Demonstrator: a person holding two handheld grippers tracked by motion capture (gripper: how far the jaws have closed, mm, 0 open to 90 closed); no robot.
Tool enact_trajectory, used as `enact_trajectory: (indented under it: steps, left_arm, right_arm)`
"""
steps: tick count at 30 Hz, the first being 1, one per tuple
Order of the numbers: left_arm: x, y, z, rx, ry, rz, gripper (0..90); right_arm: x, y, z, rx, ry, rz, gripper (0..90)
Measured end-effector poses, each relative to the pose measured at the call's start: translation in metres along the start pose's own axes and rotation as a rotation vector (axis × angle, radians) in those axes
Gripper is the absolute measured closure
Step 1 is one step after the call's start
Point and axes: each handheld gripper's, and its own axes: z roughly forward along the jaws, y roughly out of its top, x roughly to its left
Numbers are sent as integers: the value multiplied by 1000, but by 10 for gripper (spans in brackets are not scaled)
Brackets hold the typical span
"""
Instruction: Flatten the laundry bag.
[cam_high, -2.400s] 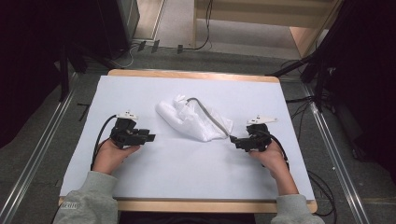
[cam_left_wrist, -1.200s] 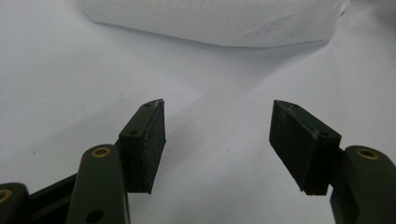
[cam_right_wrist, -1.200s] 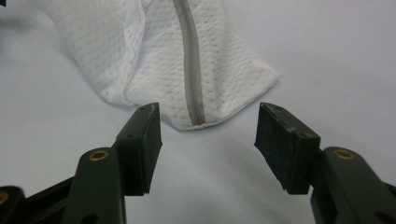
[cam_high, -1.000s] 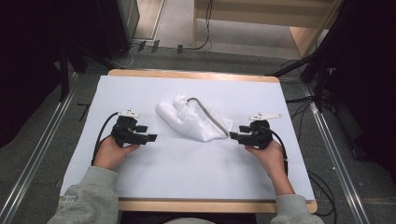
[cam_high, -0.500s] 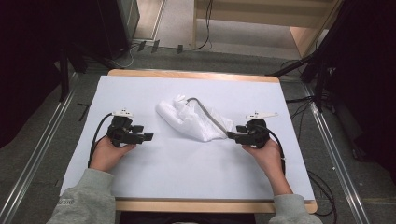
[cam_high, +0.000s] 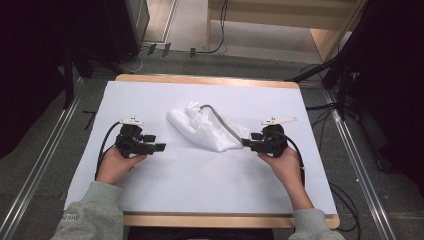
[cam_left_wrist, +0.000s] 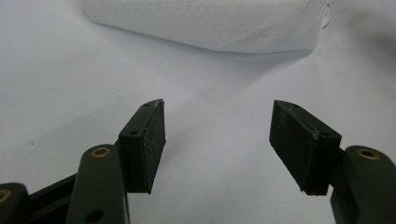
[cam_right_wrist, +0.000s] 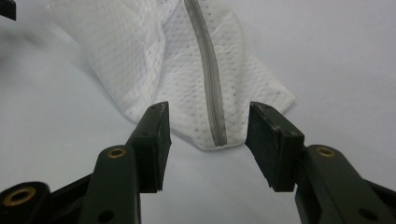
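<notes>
At mesh bag's (cam_right_wrist: 187, 70) corner — right tongs (cam_right_wrist: 208, 135) level, closing, unpinched

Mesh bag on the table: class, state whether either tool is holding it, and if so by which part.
Nothing is held. The right tool has its jaws either side of the mesh bag at its zip end; they have been closing but do not yet press it. The left tool is open.

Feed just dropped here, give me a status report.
Right gripper fingers closing, straddling the grey-zippered corner of the white mesh bag, not pinching. Left gripper open, short of bag. Nothing in the way.
</notes>
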Motion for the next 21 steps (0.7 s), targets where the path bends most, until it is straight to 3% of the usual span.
enact_trajectory:
  steps: [10,21]
  left_arm:
    - [-6,-3,-9,1,9,-14,379]
    - [-6,-12,-18,-10,34,-27,385]
  right_arm:
    - [12,22,8,6,10,-43,532]
    - [14,48,35,40,17,-62,544]
